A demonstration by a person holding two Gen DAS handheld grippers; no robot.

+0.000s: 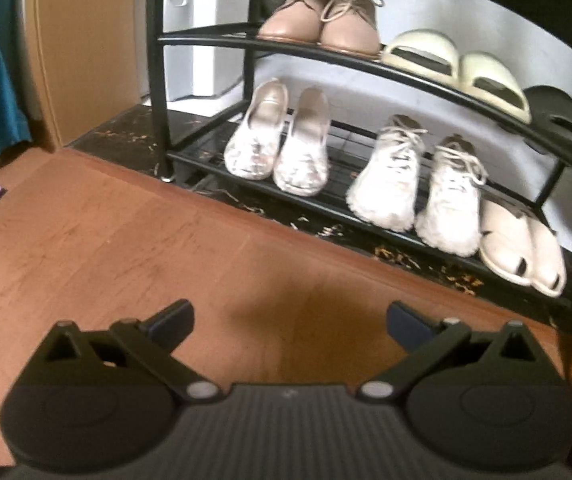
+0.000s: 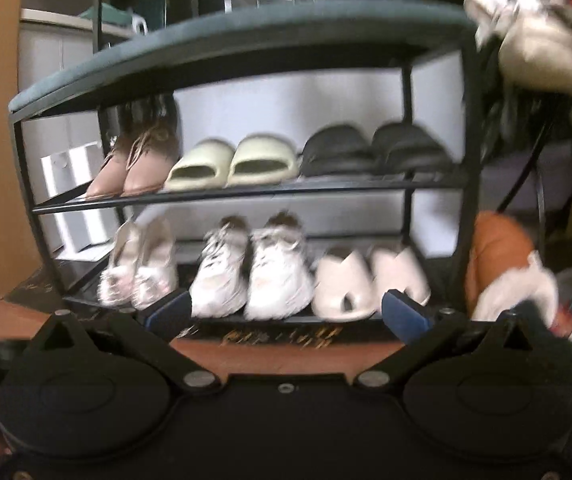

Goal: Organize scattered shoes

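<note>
Before black shoe rack (image 2: 437, 184), left claw (image 1: 289, 320) and right claw (image 2: 286, 312) spread, empty (six pairs shelved).

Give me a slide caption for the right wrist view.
Open right gripper faces a rack with six neat pairs, sneakers at bottom middle.

- A black metal shoe rack (image 2: 222, 194) stood on dark flooring.
- Its upper shelf held tan lace-up shoes (image 1: 321, 20), cream slides (image 1: 455, 70) and black slides (image 2: 373, 150).
- Its lower shelf held white flats (image 1: 278, 140), white sneakers (image 1: 417, 188) and beige open-toe sandals (image 1: 523, 246).
</note>
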